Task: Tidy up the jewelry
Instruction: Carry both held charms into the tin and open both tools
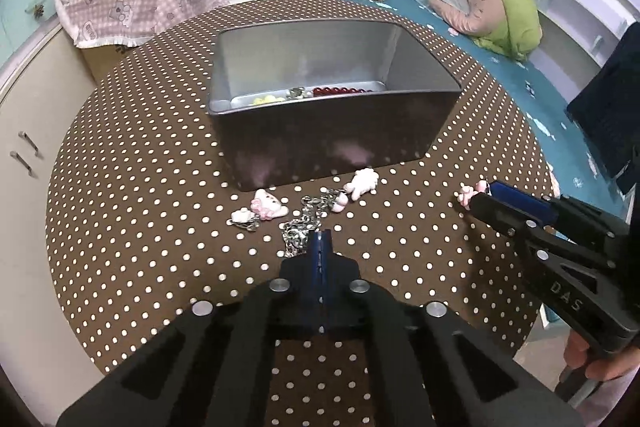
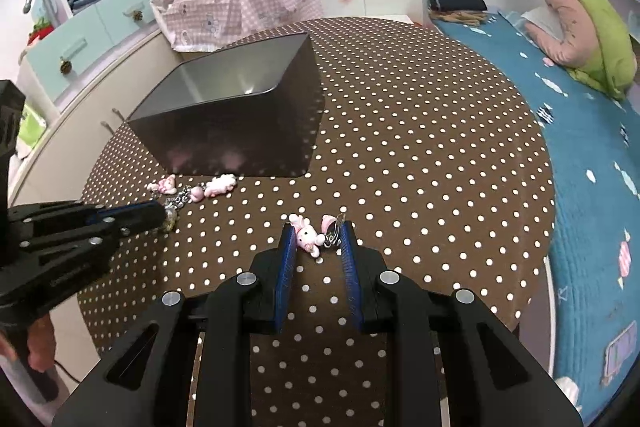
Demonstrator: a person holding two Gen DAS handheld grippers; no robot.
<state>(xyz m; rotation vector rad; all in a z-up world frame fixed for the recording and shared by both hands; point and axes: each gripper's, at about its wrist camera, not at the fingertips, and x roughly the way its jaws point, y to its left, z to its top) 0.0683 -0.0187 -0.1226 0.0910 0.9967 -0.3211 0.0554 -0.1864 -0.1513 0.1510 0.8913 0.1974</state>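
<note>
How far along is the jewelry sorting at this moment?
Partly done: yellow beads and red beads already lie in the metal box. In hand: the left gripper is shut on the silver charm chain; the right gripper straddles a pink bunny charm. Left: both pieces still go into the box.

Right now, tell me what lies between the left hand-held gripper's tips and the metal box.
In the left wrist view, the silver chain with pink charms runs from the left hand-held gripper toward the metal box; beyond them, bare dotted tablecloth.

Bright, even light — fisheye-warped edges
</note>
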